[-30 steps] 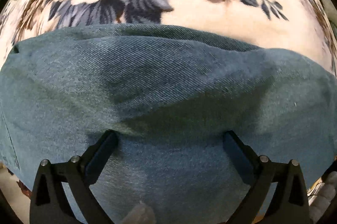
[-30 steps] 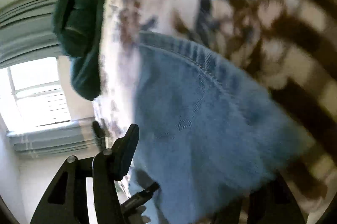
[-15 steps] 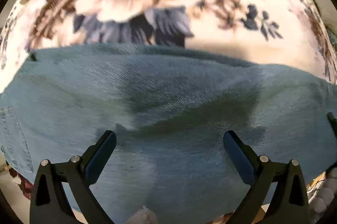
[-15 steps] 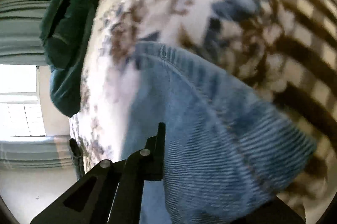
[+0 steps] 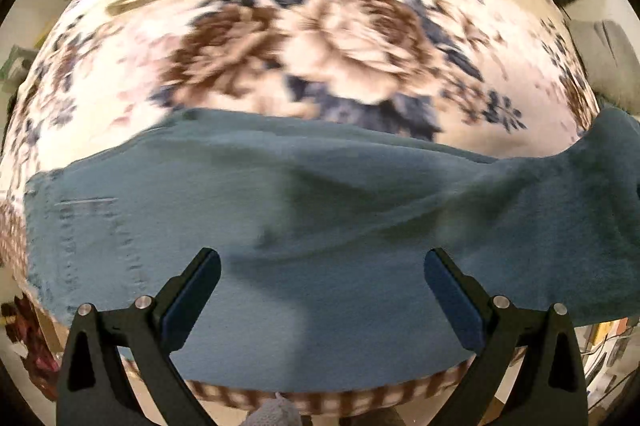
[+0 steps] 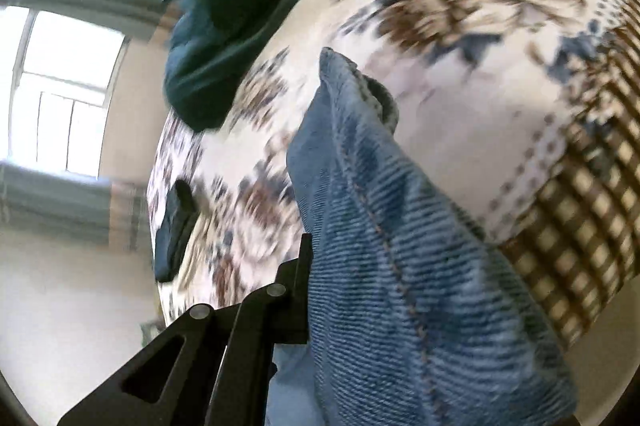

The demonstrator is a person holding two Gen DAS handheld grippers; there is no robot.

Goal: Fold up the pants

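We hover left gripper (image 5: 322,280), jaws spread, over pants (image 5: 320,226) lying on floral blanket (image 5: 360,38); right gripper (image 6: 316,290) pinching denim edge, lifted. We should carry edge across level, align seams, lower flat before release; avoid dragging lower layer

Both wrist views close over jeans (image 5: 320,218)

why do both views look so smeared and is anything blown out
Left wrist: motion blur smears the floral blanket and jeans; the left hand-held gripper stays sharp. Right wrist: the window is overexposed, the blanket streaked, denim weave near the lens crisp.
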